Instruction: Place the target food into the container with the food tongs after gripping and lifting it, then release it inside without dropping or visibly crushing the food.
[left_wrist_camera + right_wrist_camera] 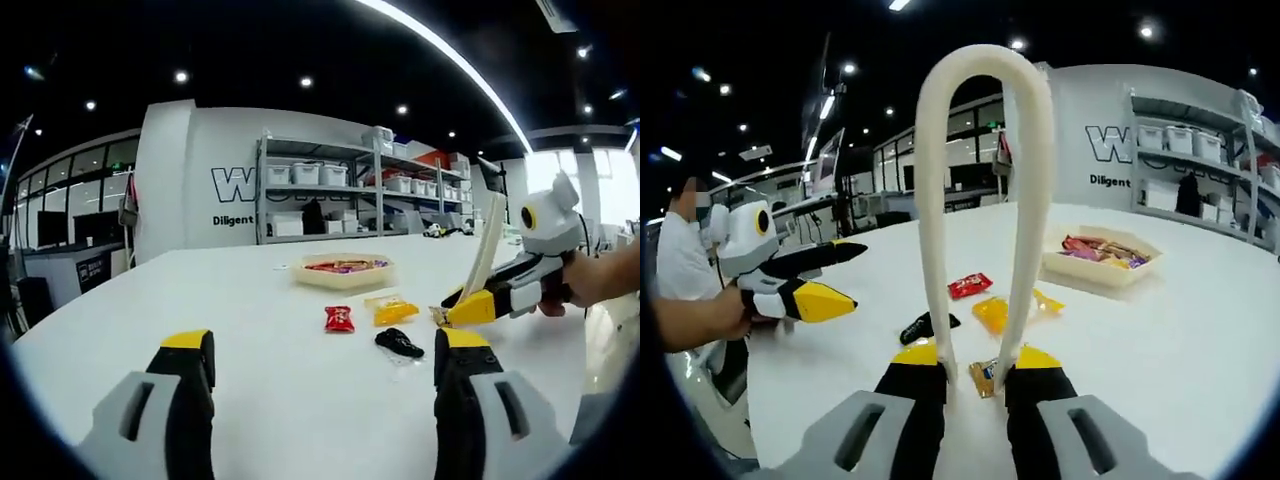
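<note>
So far, a small wrapped snack (pixel 985 375) at lower centre is pinched by tongs (pixel 980 200) clamped in the right gripper (pixel 975 378), while the container (pixel 1102 256) remains unreached and the left gripper (pixel 322 365) is held apart.

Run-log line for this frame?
right hand-held gripper: shut on tongs | tongs: pinching snack on table | left hand-held gripper: open | container: apart

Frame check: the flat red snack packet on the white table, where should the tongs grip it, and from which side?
Probably across its middle, edge to edge, coming down from above with the cream plastic tongs held in the right tool. The flat red snack packet lies flat with bare white table around it; the yellow packet sits apart, nearer the tool.
</note>
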